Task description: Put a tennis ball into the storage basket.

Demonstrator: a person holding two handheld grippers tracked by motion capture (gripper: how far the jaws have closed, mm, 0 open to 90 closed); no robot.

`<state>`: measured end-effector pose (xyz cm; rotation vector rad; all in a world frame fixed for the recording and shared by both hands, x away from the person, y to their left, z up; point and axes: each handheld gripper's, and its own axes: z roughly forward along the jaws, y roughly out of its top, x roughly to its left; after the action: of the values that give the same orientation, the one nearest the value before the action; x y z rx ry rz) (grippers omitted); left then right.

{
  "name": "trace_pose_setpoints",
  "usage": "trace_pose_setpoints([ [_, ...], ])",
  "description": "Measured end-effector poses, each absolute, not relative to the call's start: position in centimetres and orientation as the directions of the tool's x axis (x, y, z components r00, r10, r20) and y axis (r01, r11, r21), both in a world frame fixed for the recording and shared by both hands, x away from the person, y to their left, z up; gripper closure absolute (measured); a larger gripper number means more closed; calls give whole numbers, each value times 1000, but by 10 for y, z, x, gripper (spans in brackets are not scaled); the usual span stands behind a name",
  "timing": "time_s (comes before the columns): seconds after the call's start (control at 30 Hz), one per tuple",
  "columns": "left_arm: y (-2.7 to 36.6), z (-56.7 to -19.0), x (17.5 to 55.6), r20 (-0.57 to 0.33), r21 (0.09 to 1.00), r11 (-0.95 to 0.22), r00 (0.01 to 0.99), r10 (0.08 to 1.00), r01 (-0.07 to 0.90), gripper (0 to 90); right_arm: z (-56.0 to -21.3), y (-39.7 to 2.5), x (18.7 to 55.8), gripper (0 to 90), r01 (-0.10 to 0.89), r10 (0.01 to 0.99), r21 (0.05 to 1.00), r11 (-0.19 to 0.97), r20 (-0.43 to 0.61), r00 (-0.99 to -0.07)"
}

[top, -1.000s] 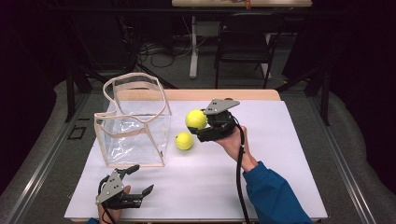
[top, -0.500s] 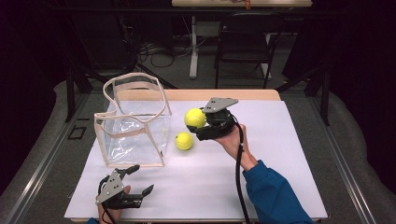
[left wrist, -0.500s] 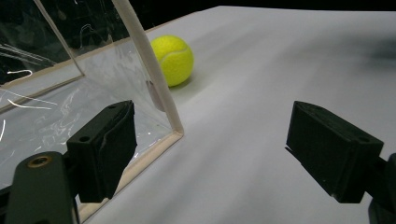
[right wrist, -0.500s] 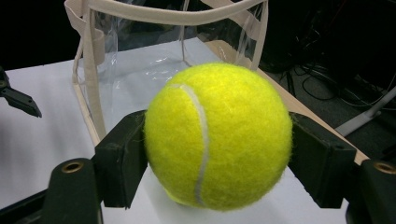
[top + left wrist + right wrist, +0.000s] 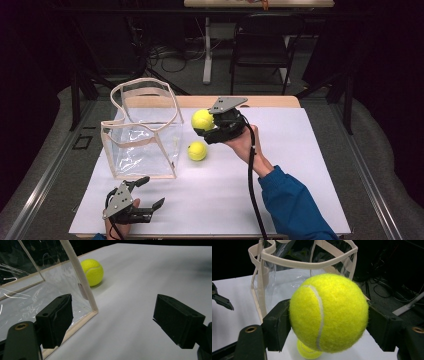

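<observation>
- High view: the right gripper [image 5: 209, 125] pinched a fuzzy yellow tennis ball [image 5: 202, 120] above the white table [image 5: 300, 165], just beside the clear plastic bag with beige trim [image 5: 142, 132]. A second yellow tennis ball [image 5: 197, 150] lay below it.
- Left gripper view: the left gripper [image 5: 112, 320] had its jaws spread wide at the bag's corner.
- Right gripper view: both jaws pressed the held ball's sides.

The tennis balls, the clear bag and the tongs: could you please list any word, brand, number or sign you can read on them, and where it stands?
No text can be read here.
Held tennis ball in the right tongs: only its white seam, no brand mark on the side in view.
Tennis ball on the table: no print visible.
Clear bag: plain plastic and beige trim, no label.
Left tongs: bare black and grey parts, no markings.
</observation>
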<state>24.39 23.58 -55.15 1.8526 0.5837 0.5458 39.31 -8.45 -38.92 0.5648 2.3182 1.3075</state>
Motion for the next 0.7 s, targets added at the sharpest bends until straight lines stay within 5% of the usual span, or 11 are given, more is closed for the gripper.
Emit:
trace_pose_setpoints([
  [0.7, 236, -551, 243, 97, 940, -313, 774, 626, 134, 160, -376, -68, 401, 259, 130, 522, 864, 486, -168, -837],
])
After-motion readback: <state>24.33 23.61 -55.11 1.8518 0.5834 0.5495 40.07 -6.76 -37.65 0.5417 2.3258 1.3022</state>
